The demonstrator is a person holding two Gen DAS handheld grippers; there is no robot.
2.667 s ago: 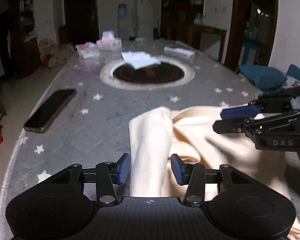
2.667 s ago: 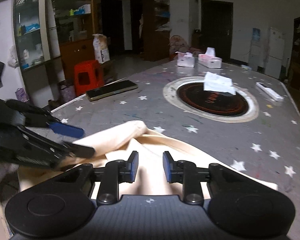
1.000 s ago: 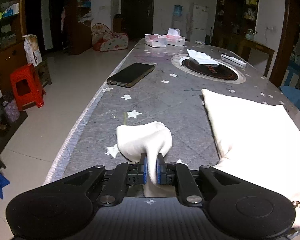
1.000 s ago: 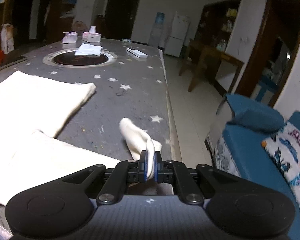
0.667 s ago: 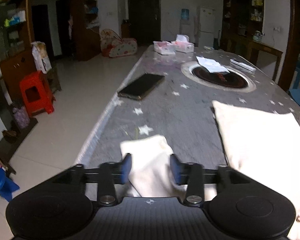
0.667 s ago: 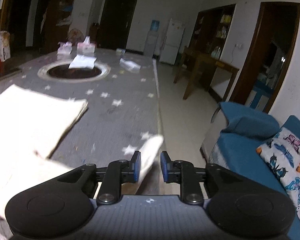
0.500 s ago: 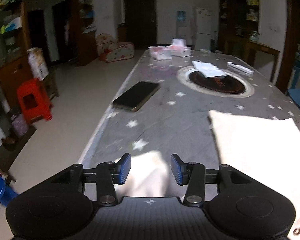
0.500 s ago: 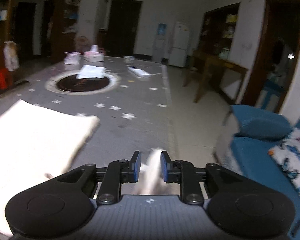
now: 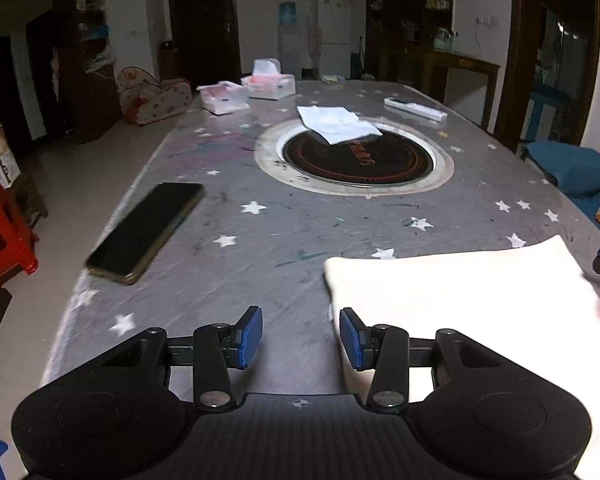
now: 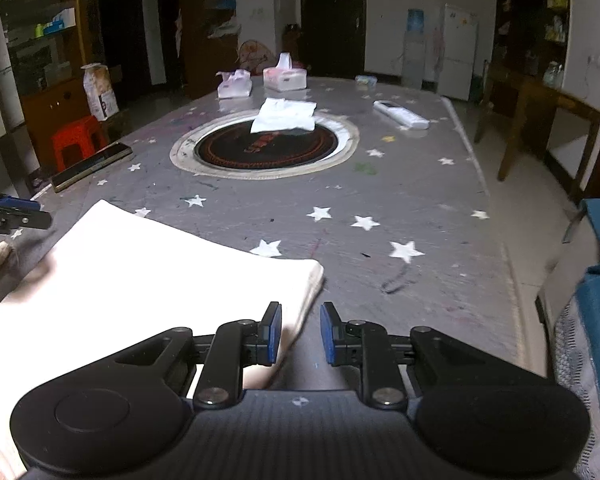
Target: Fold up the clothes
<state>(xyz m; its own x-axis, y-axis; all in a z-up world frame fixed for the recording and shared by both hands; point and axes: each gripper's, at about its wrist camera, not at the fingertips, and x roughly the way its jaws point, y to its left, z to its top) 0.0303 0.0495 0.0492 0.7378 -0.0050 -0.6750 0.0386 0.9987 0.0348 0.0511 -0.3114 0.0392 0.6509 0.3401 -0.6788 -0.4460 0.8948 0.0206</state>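
Your left gripper (image 9: 300, 338) hangs with jaws spread wide and empty, at the bottom centre of its frame; your right gripper (image 10: 300, 338) is likewise parted, gripping nothing. The cream garment (image 9: 460, 296) lies flat on the star-patterned table (image 9: 300, 220), lower right in the left view, lower left in the right.

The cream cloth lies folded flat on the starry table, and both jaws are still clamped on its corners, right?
Not quite. The cream cloth does lie flat on the starry table, but both wrist views show the left gripper and right gripper with jaws open, holding nothing.
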